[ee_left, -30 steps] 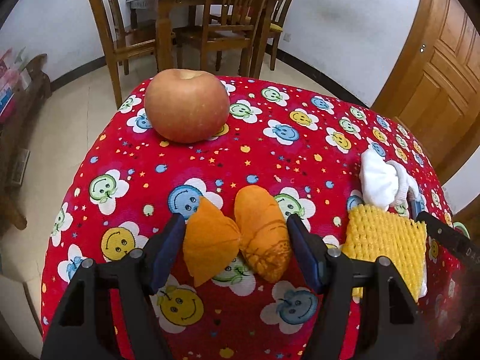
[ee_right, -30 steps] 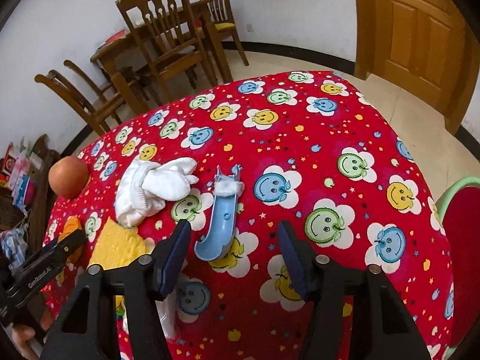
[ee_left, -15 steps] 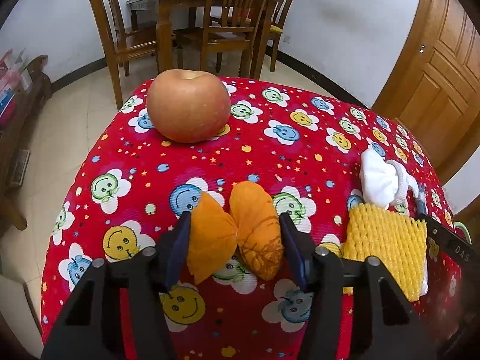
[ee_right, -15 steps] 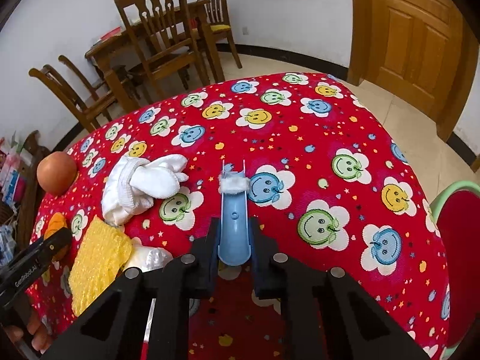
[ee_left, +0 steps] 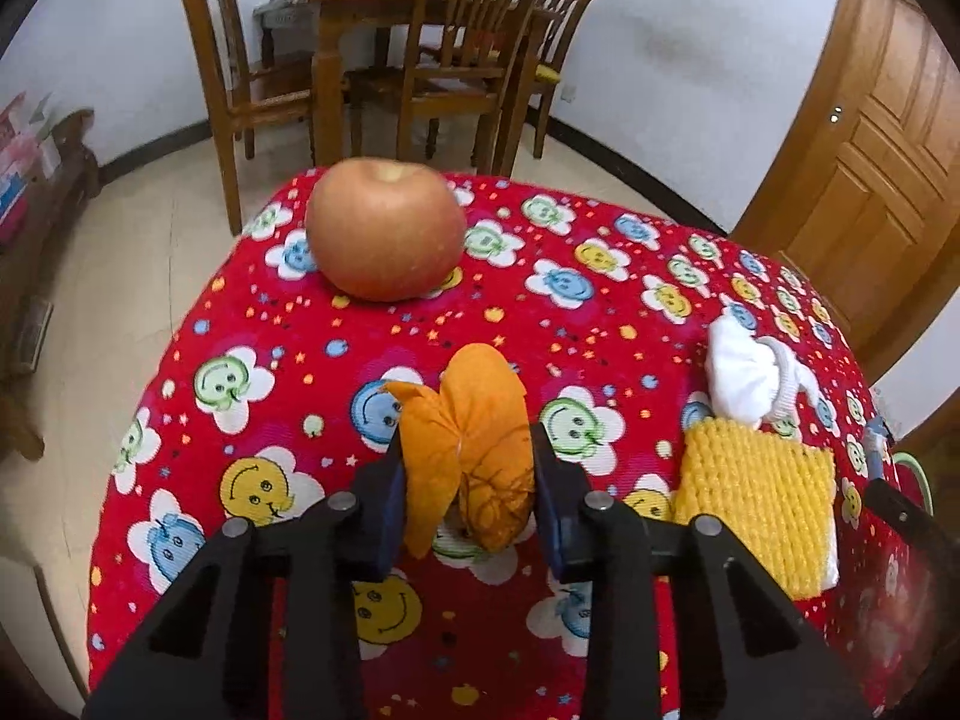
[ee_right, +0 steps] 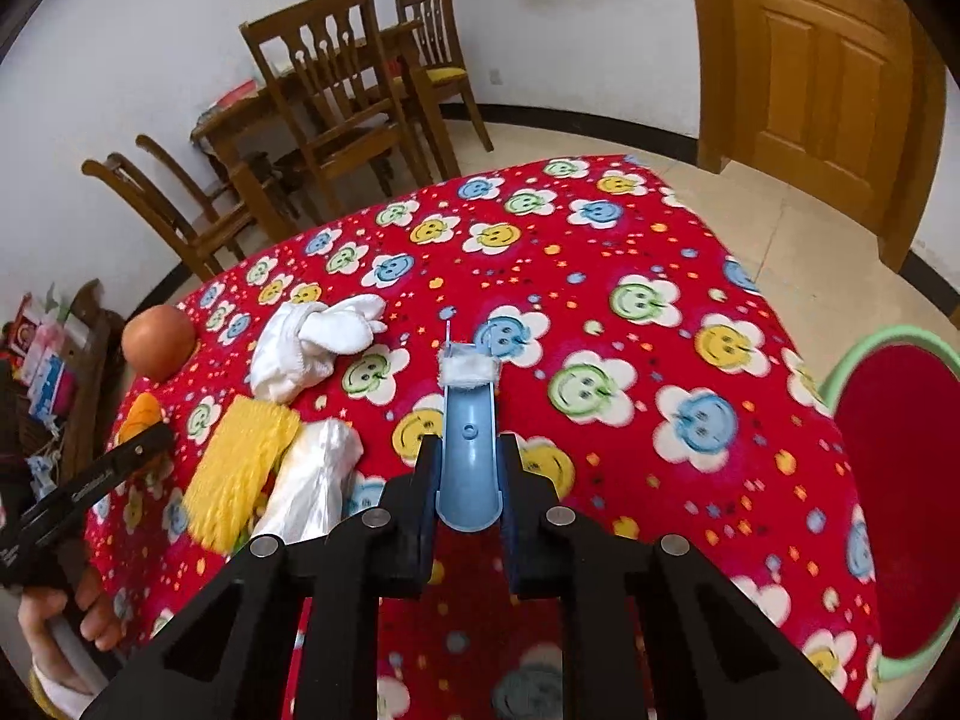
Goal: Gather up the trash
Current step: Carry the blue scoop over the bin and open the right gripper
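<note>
Left wrist view: the left gripper (ee_left: pixel 465 489) is pinching two pieces of orange peel (ee_left: pixel 474 450) between its blue-padded fingers (ee_left: pixel 390 495), pressing them together near the near edge of the red smiley-face tablecloth (ee_left: pixel 600 324). An apple (ee_left: pixel 385 228) is sitting farther away toward the far left edge of the table. To the right, a yellow foam fruit net (ee_left: pixel 759 510) is lying on the cloth, with a balled white cloth (ee_left: pixel 747 381) just beyond it, touching its far edge. Wooden chairs (ee_left: pixel 468 60) are standing around a wooden table by the far wall.

Right wrist view: the right gripper (ee_right: pixel 468 486) is clamping a blue curved plastic piece (ee_right: pixel 469 450) between its fingers (ee_right: pixel 420 498); a white fuzzy strip (ee_right: pixel 468 371) is sitting at the piece's far end. To the left, a crumpled clear plastic wrapper (ee_right: pixel 315 483) is lying beside the foam fruit net (ee_right: pixel 243 468), touching it, and the white cloth (ee_right: pixel 306 345) is lying beyond them. The apple (ee_right: pixel 158 342) is resting near the far left edge of the cloth. The left gripper's finger (ee_right: pixel 90 483) is showing at the left edge, with the orange peel (ee_right: pixel 139 414) above it. At the right, a green-rimmed basin (ee_right: pixel 840 381) is standing beside the table.
</note>
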Available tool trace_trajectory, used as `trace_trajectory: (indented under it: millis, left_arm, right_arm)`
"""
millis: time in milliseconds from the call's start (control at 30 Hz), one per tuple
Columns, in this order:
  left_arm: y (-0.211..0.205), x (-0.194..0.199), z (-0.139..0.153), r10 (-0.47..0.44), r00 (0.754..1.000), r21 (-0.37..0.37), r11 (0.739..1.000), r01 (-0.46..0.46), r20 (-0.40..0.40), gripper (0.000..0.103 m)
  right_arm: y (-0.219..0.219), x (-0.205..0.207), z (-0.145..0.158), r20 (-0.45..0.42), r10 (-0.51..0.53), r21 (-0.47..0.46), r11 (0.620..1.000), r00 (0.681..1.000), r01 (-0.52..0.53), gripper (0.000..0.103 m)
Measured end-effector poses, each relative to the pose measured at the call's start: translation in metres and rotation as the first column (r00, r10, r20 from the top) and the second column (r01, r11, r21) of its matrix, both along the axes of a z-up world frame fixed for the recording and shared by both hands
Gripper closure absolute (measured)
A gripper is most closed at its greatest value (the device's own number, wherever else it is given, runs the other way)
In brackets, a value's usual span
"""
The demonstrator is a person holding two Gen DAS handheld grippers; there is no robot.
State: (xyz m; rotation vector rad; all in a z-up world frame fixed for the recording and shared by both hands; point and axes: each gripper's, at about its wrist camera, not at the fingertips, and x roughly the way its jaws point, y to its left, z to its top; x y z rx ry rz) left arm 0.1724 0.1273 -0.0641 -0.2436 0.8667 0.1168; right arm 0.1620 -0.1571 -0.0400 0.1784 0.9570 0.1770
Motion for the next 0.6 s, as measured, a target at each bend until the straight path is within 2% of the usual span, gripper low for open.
trace_trajectory:
  millis: [167, 333, 600]
  left_arm:
    - [-0.007, -0.007, 0.009, -0.032, 0.999, -0.017, 0.999, 0.033, 0.024, 0.067]
    - [-0.026, -0.013, 0.024, -0.085, 0.995, 0.007, 0.996, 0.085, 0.048, 0.067]
    - [-0.063, -0.031, 0.048, -0.2, 0.977, 0.008, 0.98, 0.2, 0.074, 0.067]
  right_arm:
    - [-0.013, -0.023, 0.01, 0.017, -0.017, 0.03, 0.999, 1.0, 0.016, 0.086]
    - [-0.029, -0.045, 0.015, 0.025, -0.048, 0.053, 0.998, 0.999, 0.046, 0.086]
    - [-0.058, -0.079, 0.025, 0.039, -0.111, 0.08, 0.991, 0.993, 0.108, 0.086]
